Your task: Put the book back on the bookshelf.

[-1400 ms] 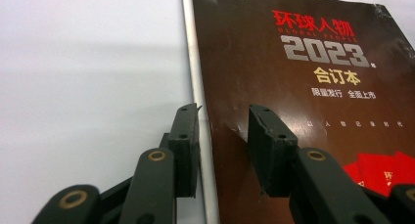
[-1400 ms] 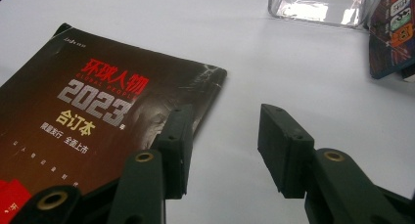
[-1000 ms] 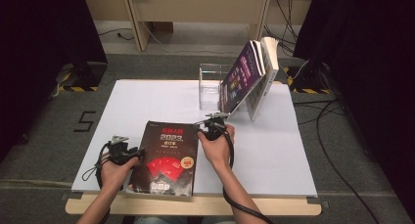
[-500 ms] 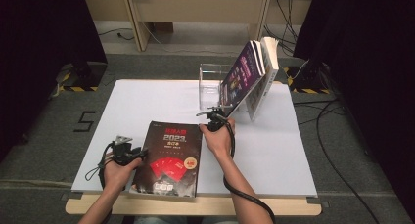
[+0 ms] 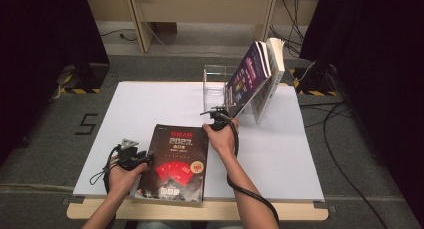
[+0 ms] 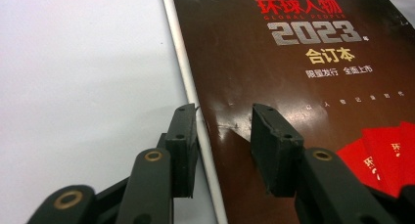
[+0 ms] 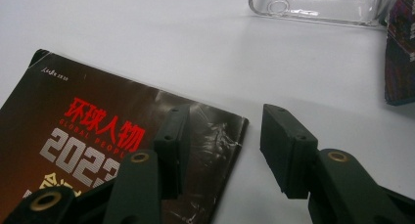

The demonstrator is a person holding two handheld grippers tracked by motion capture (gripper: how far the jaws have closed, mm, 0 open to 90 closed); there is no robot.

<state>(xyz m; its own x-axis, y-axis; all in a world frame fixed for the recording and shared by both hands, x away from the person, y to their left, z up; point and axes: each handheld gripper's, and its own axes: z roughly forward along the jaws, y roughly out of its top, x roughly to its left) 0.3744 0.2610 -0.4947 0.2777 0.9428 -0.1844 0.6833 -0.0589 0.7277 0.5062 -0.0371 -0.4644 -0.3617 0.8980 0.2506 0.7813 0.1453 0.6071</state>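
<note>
Now we have the dark book (image 5: 175,161) lying flat, cover up, on the white table (image 5: 150,104), close to the table's near edge. Our left gripper (image 6: 222,136) sits at the book's left edge, jaws spread and just now opening a little further: one pad stands on the white surface just beside the page edges, the other over the glossy cover, so the edge runs between them, and we cannot tell whether either pad presses on it. Our right gripper (image 7: 222,145) hovers at the book's far right corner, jaws apart and likewise just widening; the creased corner lies between them, ungripped. Beyond the book stands a clear plastic holder (image 5: 215,86), with several books (image 5: 257,79) leaning tilted against it, well apart from the dark book
</note>
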